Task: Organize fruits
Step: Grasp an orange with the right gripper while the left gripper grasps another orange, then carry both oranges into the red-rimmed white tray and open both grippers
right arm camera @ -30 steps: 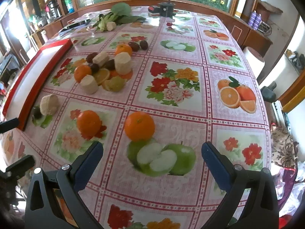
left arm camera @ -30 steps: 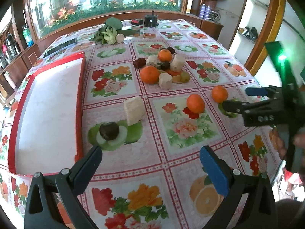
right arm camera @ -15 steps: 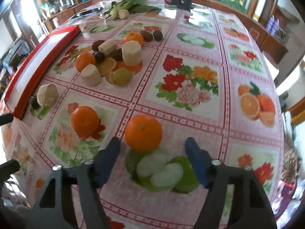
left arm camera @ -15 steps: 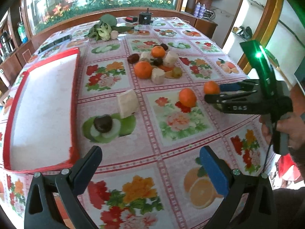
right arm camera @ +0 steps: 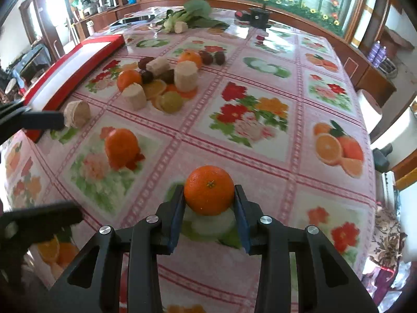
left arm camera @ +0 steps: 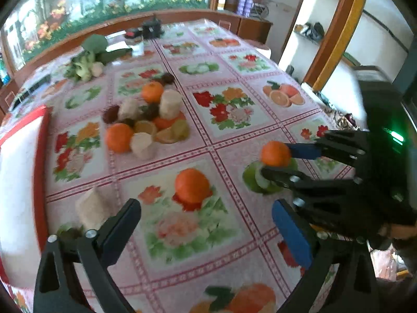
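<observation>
My right gripper [right arm camera: 209, 210] is shut on an orange [right arm camera: 209, 190] near the table's front right; it also shows in the left wrist view [left arm camera: 276, 161] around that orange [left arm camera: 275, 154]. My left gripper [left arm camera: 206, 224] is open and empty, just in front of a second orange [left arm camera: 192, 185], which also shows in the right wrist view [right arm camera: 121, 146]. A pile of fruit and pale cylinder pieces [left arm camera: 146, 120] lies mid-table. A red-rimmed white tray [left arm camera: 15, 172] lies at the left.
A pale cylinder piece [left arm camera: 90, 207] and a dark fruit [left arm camera: 69, 232] lie by the tray's edge. Green vegetables [right arm camera: 187, 18] and a black object [right arm camera: 258, 17] sit at the far end. The table edge drops off at the right.
My right gripper has closed on the front-right orange. My left gripper has moved forward and to the right, toward the second orange.
</observation>
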